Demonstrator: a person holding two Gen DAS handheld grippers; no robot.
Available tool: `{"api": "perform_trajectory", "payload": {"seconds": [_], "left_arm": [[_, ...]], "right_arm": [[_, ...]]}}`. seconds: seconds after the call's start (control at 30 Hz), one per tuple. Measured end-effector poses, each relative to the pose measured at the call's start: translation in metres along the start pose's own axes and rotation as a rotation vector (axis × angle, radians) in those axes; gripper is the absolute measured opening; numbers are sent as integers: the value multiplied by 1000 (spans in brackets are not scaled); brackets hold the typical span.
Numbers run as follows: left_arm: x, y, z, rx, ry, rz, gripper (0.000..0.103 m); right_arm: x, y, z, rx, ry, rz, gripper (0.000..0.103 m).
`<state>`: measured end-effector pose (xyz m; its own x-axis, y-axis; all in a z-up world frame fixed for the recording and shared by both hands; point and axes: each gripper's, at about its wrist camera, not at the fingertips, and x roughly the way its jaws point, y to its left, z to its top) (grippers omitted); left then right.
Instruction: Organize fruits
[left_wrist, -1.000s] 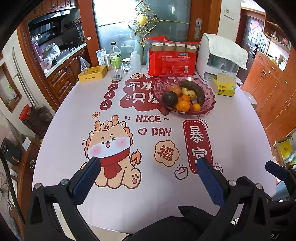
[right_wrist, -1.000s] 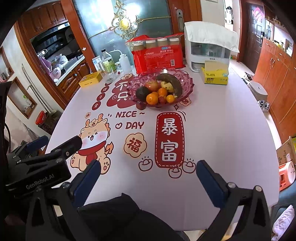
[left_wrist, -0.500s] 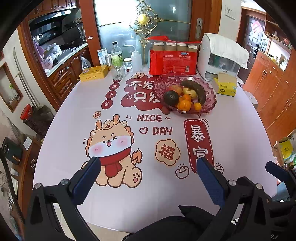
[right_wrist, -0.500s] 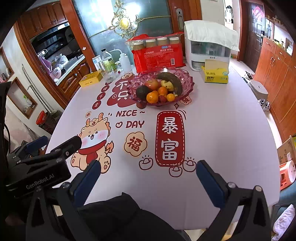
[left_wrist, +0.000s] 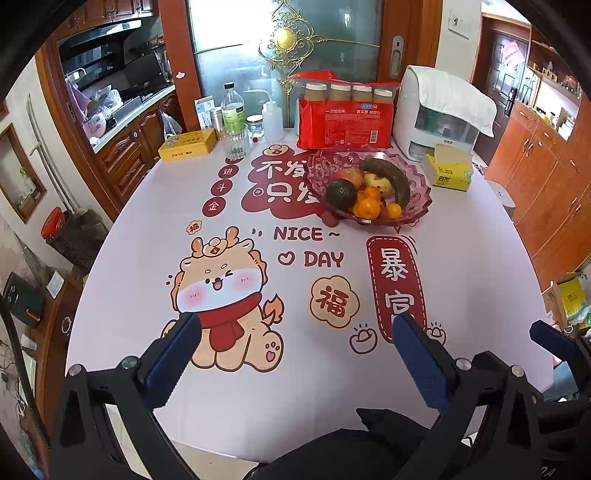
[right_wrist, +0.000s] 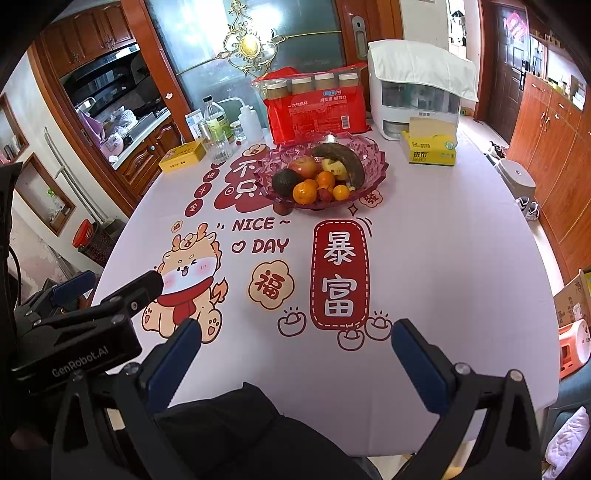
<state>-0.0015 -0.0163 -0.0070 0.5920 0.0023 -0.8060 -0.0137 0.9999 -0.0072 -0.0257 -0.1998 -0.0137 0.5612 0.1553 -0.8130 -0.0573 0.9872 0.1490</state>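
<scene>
A pink glass fruit bowl (left_wrist: 419, 181) (right_wrist: 373, 155) stands at the far middle of the table. It holds a dark avocado (left_wrist: 340, 192) (right_wrist: 286, 181), an apple (right_wrist: 304, 166), a brown banana (left_wrist: 395, 179) (right_wrist: 345, 162), several oranges (left_wrist: 366, 207) (right_wrist: 304, 192) and a small red fruit (right_wrist: 324, 195). One small red fruit (left_wrist: 328, 218) (right_wrist: 283, 209) lies on the cloth just in front of the bowl. My left gripper (left_wrist: 295, 339) is open and empty over the near edge. My right gripper (right_wrist: 295, 341) is open and empty beside it.
At the back stand a red pack of paper cups (left_wrist: 345, 118), a white appliance under a cloth (left_wrist: 439, 110), a yellow tissue box (left_wrist: 448, 171), a yellow tin (left_wrist: 188, 144), a glass (left_wrist: 236, 142) and bottles (left_wrist: 232, 107). The left gripper's body (right_wrist: 74, 332) shows in the right wrist view.
Both grippers have moved slightly forward toward the bowl. Both stay open and empty.
</scene>
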Motion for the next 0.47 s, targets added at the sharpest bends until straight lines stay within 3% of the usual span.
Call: {"api": "perform_trajectory", "payload": {"seconds": [0.47], "left_arm": [[0, -1, 0, -1, 1, 2, 102]], "right_arm": [[0, -1, 0, 2, 4, 3, 103]]}}
